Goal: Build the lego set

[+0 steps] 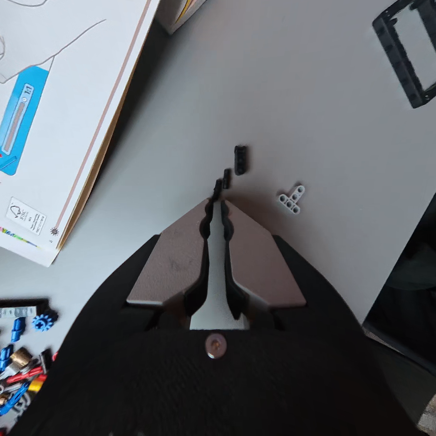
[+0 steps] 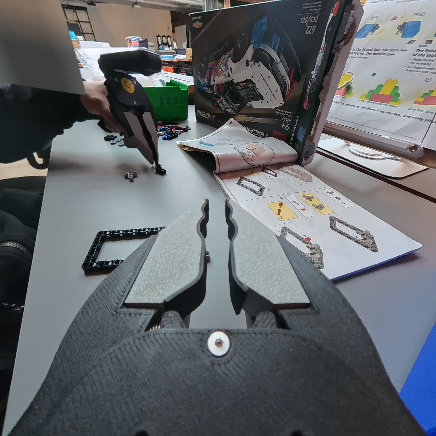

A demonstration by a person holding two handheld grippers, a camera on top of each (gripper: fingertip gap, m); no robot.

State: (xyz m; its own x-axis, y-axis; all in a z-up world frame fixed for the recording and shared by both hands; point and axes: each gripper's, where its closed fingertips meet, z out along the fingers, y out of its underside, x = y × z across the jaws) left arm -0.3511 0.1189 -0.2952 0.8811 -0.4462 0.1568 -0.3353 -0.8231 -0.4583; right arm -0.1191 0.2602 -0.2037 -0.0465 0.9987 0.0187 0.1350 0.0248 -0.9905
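Left gripper (image 1: 217,200) clenched on a black pin (image 1: 217,188) at its tips, above the table (image 1: 165,141). Second pin (image 1: 227,178) and black beam (image 1: 240,160) at 1 o'clock; grey T-piece (image 1: 291,199) at 3 o'clock. Right gripper (image 2: 217,204) released, empty; black frame (image 2: 113,247) at its 9 o'clock.

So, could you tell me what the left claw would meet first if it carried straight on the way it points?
The left claw points down at the table. Its tips sit at a small black pin, so that comes first, then the second black pin. Whether it already grips the pin is unclear.
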